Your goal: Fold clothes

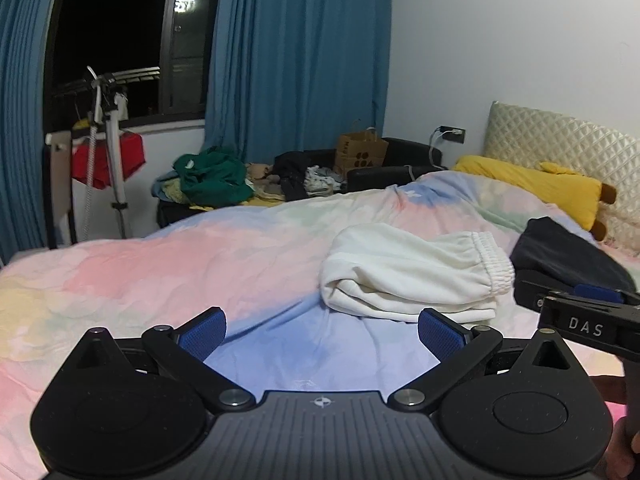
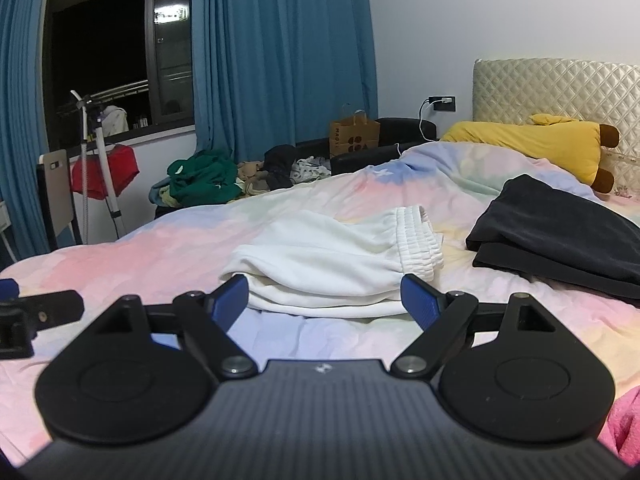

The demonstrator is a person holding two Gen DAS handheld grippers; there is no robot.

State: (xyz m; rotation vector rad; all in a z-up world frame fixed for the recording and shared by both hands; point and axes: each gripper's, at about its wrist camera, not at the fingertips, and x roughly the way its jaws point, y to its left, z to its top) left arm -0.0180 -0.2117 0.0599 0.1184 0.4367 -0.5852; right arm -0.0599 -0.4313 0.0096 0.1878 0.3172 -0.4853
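Note:
Folded white sweatpants (image 1: pixel 412 272) (image 2: pixel 332 264) with an elastic waistband lie on the pastel bedspread (image 1: pixel 160 264) (image 2: pixel 152 248). To their right sits a folded black garment (image 1: pixel 560 252) (image 2: pixel 560 232). My left gripper (image 1: pixel 322 334) is open above bare bedspread, short of the white pants and left of them. My right gripper (image 2: pixel 325 300) is open too, its blue pads (image 2: pixel 230 298) level with the near edge of the white pants, touching nothing. The right gripper shows at the right edge of the left wrist view.
A pink cloth (image 2: pixel 624 424) peeks in at the lower right. A yellow plush pillow (image 2: pixel 528 140) lies by the quilted headboard (image 2: pixel 560 88). Beyond the bed are a heap of clothes (image 1: pixel 216 180), a paper bag (image 1: pixel 360 150), and a stand with a red garment (image 1: pixel 108 160).

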